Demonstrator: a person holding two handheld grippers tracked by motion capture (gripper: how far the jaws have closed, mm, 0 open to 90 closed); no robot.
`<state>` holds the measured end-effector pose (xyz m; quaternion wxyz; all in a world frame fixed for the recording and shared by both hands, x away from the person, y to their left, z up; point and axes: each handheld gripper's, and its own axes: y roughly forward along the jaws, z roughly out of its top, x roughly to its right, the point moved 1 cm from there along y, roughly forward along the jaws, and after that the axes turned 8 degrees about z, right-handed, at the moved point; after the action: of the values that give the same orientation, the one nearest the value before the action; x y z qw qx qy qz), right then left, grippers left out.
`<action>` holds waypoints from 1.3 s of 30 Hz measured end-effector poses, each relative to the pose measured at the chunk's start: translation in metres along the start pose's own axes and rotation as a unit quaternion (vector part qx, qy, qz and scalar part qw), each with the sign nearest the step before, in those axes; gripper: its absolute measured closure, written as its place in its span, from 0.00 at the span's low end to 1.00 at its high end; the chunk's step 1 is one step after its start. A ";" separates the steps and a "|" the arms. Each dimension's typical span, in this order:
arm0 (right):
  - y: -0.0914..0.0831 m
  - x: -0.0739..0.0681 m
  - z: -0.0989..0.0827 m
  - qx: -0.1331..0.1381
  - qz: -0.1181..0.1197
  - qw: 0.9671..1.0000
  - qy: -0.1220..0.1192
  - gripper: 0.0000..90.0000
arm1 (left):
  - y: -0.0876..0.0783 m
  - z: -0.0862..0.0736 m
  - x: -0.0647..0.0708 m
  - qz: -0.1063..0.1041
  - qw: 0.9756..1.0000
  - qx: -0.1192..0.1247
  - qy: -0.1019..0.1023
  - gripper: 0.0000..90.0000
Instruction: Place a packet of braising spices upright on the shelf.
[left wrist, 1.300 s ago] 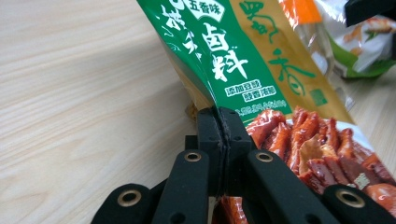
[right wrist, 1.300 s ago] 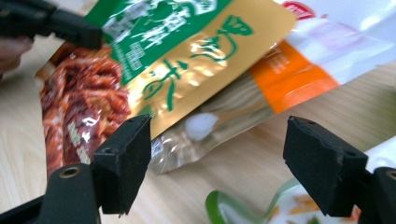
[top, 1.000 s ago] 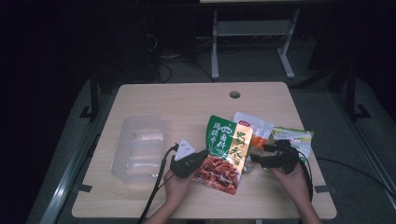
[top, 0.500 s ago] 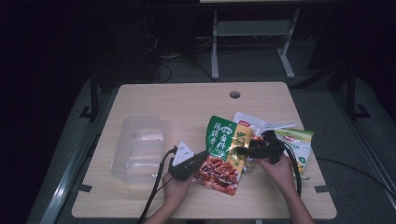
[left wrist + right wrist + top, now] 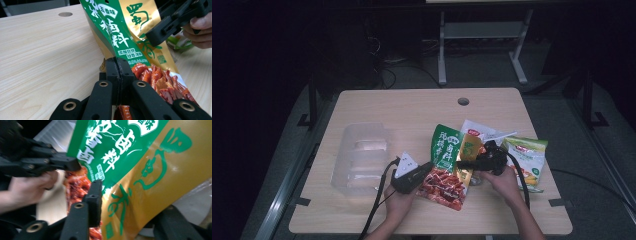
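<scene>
Two grippers: left gripper (image 5: 117, 75) jaws pinch the glossy foil pouch (image 5: 130, 37); right gripper (image 5: 130, 202) jaws straddle it, open.

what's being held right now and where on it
The green-and-gold snack packet: left gripper pinches its left edge; right gripper has jaws open around the opposite edge, not yet closed.

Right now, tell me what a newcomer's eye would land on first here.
The glossy green, gold and red snack packet at the front middle of the wooden table, lifted between both grippers: the left gripper is shut on its edge, the right gripper open around its gold side. A clear plastic tray lies to the left.
</scene>
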<state>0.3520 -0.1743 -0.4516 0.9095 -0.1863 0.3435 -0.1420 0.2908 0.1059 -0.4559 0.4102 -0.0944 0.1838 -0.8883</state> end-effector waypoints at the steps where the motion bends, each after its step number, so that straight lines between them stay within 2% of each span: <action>1: 0.000 -0.001 0.000 0.001 -0.007 1.000 -0.009 0.80 | 0.000 0.000 0.000 0.000 1.000 0.000 -0.001 0.99; 3: -0.002 -0.003 0.001 0.006 -0.014 1.000 -0.017 0.91 | -0.001 0.000 -0.001 0.000 1.000 -0.006 0.004 0.99; 5: -0.006 -0.009 0.002 0.005 -0.026 0.999 -0.035 0.99 | -0.002 0.001 -0.001 -0.003 1.000 -0.011 0.007 0.98; 8: -0.010 -0.016 0.004 0.008 -0.035 0.998 -0.051 0.99 | -0.003 0.000 -0.001 -0.004 1.000 -0.021 0.006 0.93; 11: -0.016 -0.027 0.008 0.007 -0.045 0.996 -0.073 1.00 | -0.007 0.002 -0.002 -0.007 1.000 -0.025 0.008 0.82; 15: -0.022 -0.039 0.011 0.012 -0.041 0.994 -0.097 1.00 | -0.014 0.005 -0.004 -0.025 0.999 -0.029 0.012 0.71; 17: -0.024 -0.043 0.013 0.014 -0.045 0.993 -0.106 1.00 | -0.018 0.006 -0.003 -0.032 0.999 -0.024 0.016 0.69; 22: -0.030 -0.049 0.016 0.021 -0.050 0.992 -0.116 1.00 | -0.027 0.006 0.001 -0.051 0.998 -0.025 0.026 0.60; 26: -0.035 -0.055 0.020 0.024 -0.053 0.990 -0.128 1.00 | -0.037 0.008 0.005 -0.074 0.996 -0.018 0.043 0.54; 28: -0.036 -0.058 0.021 0.022 -0.055 0.989 -0.133 1.00 | -0.045 0.008 0.007 -0.097 0.994 -0.023 0.053 0.51; 30: -0.038 -0.060 0.023 0.022 -0.060 0.989 -0.135 1.00 | -0.048 0.008 0.007 -0.094 0.993 -0.025 0.061 0.51; 34: -0.042 -0.061 0.024 0.033 -0.060 0.989 -0.132 1.00 | -0.057 0.006 0.007 -0.115 0.990 -0.030 0.069 0.48; 39: -0.046 -0.070 0.031 0.034 -0.064 0.987 -0.142 1.00 | -0.067 0.004 0.008 -0.151 0.985 -0.033 0.078 0.45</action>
<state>0.3166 -0.1808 -0.3703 0.9439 -0.1956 0.1930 -0.1833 0.2405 0.1392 -0.4247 0.2524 -0.0651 0.2277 -0.9382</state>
